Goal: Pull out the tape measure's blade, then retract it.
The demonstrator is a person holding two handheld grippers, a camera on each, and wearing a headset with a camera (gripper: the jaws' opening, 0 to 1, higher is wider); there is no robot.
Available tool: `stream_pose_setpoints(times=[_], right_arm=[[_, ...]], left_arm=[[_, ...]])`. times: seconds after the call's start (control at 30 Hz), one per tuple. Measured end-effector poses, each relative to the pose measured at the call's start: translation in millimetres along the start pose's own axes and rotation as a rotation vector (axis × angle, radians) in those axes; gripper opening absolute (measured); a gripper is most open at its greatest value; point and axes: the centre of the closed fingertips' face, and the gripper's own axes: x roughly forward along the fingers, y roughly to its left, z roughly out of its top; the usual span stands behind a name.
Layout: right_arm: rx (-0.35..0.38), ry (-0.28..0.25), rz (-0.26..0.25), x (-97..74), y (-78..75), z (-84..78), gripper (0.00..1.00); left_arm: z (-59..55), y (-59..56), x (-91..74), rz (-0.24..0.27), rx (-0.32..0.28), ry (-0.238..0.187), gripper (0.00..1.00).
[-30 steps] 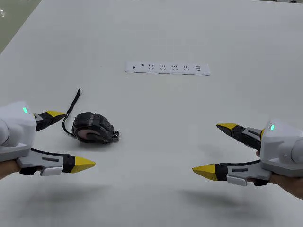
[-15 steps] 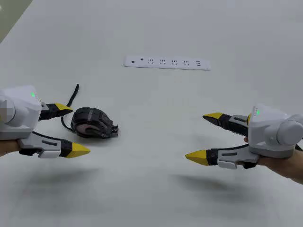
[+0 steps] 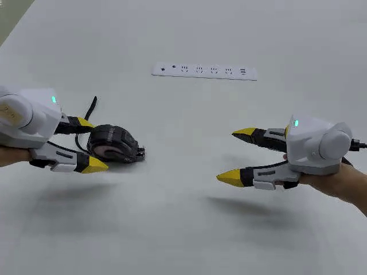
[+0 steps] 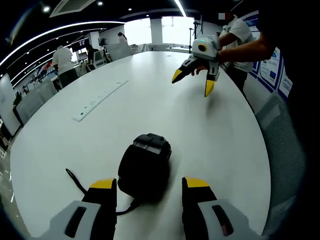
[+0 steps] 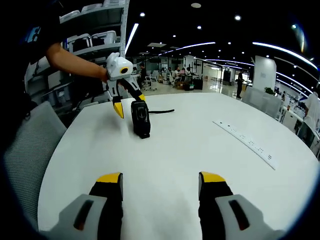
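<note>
Tape measure [image 3: 114,144]: black case, pinkish side face, blade in, on the tabletop [image 3: 183,235]. It sits between the spread jaws of the left hand-held gripper [image 3: 93,144]; can't tell if they touch it. Its black strap [image 3: 89,112] trails past that gripper's far jaw. Right hand-held gripper [image 3: 233,154] is spread, holding nothing, well apart from it across open tabletop. Power strip [image 3: 203,70] lies well beyond both. Tabletop edge is far off to the left gripper's outer side.

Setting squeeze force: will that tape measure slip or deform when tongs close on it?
The tape measure looks chunky and rigid, so probably no give. Its ridged dark surface seems grippy. The loose strap looks floppy and would likely trail.
</note>
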Motion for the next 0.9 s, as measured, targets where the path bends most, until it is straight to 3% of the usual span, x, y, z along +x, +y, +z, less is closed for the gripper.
stream_pose_setpoints(times=[0.6, 0.73, 0.9], right_arm=[[-0.054, 0.005, 0.075, 35.2, 7.4, 14.6, 0.53], [-0.064, 0.007, 0.08, 43.9, 6.5, 17.3, 0.52], [-0.08, 0.017, 0.094, 54.9, 6.2, 16.9, 0.48]], left_arm=[[-5.9, 10.2, 8.0, -0.041, 0.057, 0.069, 0.31], [-7.3, 10.4, 9.0, -0.046, 0.094, 0.084, 0.29], [-7.8, 10.3, 8.5, -0.056, 0.077, 0.08, 0.28]])
